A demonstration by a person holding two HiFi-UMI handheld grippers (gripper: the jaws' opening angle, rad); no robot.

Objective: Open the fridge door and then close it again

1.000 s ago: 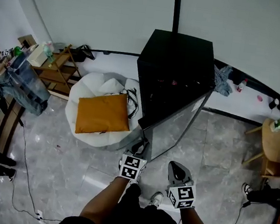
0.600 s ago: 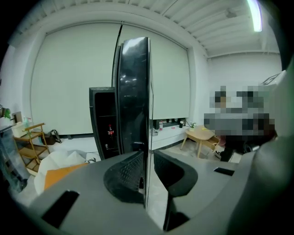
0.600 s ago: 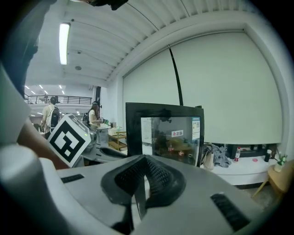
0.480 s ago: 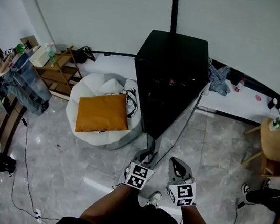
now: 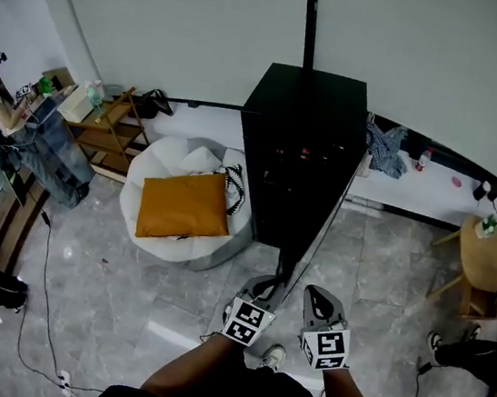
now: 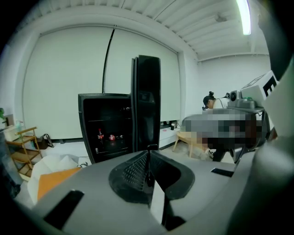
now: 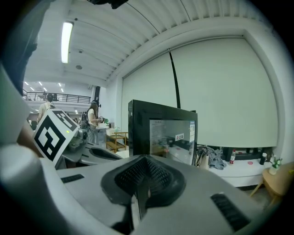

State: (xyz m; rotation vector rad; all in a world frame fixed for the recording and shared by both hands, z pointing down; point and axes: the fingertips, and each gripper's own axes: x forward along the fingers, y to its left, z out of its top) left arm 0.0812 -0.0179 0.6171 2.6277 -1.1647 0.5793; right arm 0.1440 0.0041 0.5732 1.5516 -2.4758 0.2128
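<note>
The black fridge stands with its fridge door swung wide toward the person. The left hand-held gripper sits at the door's free edge, jaws pressed almost together, seemingly pinching a thin lip of it. The right hand-held gripper hangs beside it, closed and empty. With so slight a hold, the pinch could slip off during the swing back. A hard push could slam the door and rattle the bottles inside.
</note>
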